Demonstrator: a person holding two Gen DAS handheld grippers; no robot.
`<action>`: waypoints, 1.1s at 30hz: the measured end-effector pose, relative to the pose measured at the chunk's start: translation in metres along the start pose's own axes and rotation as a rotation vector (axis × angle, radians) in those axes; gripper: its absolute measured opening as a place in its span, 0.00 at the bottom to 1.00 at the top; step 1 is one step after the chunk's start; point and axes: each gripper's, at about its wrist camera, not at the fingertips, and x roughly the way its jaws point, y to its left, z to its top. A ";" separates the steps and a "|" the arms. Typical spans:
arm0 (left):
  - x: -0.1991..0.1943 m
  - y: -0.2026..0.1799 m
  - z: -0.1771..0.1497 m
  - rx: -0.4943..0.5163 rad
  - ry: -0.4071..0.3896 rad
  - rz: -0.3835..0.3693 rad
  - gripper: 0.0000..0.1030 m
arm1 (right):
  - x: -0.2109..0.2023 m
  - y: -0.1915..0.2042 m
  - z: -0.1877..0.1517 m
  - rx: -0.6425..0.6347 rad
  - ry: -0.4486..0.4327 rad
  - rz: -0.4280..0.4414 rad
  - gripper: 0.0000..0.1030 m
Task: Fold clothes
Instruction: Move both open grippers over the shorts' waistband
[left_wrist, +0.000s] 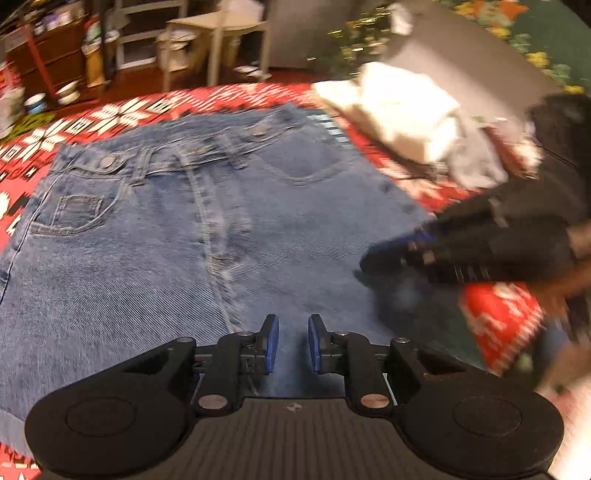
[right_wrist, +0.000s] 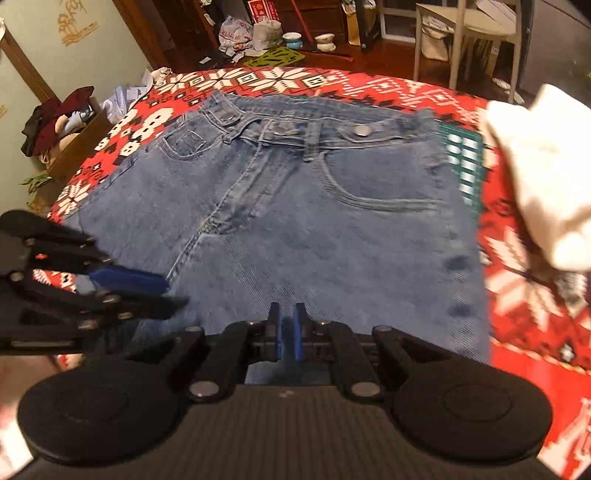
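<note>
Blue denim jeans (right_wrist: 295, 221) fill the centre of both wrist views, spread flat on a red-and-white patterned blanket (right_wrist: 258, 79) with the waistband toward the top of the frame and the buttons, belt loops and pockets facing up. The part that shows lies in a single smooth layer; the legs run out of sight below the grippers, so whether they are already doubled over cannot be told. A stack of white folded clothes (left_wrist: 402, 110) sits at the upper right of the left view, just beside the jeans, which suggests some garments are finished and this pair is the one in hand.

The left gripper (left_wrist: 293, 343) hovers over the lower middle of the denim, its blue pads parted by a moderate gap and nothing between them. The right gripper (right_wrist: 288, 336) has only a narrow slit between its pads, also empty as far as the views show.

The fold on these jeans looks not yet begun; every crease remains to be made.
</note>
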 end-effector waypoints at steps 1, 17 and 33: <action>0.008 0.003 0.004 -0.020 0.001 0.007 0.16 | 0.008 0.002 0.000 -0.002 -0.005 0.004 0.07; 0.027 0.045 -0.011 -0.260 -0.081 -0.136 0.15 | 0.002 -0.029 -0.026 0.142 -0.081 -0.036 0.10; -0.011 0.034 0.008 -0.210 -0.226 -0.009 0.34 | -0.010 -0.044 -0.044 0.184 -0.030 -0.088 0.21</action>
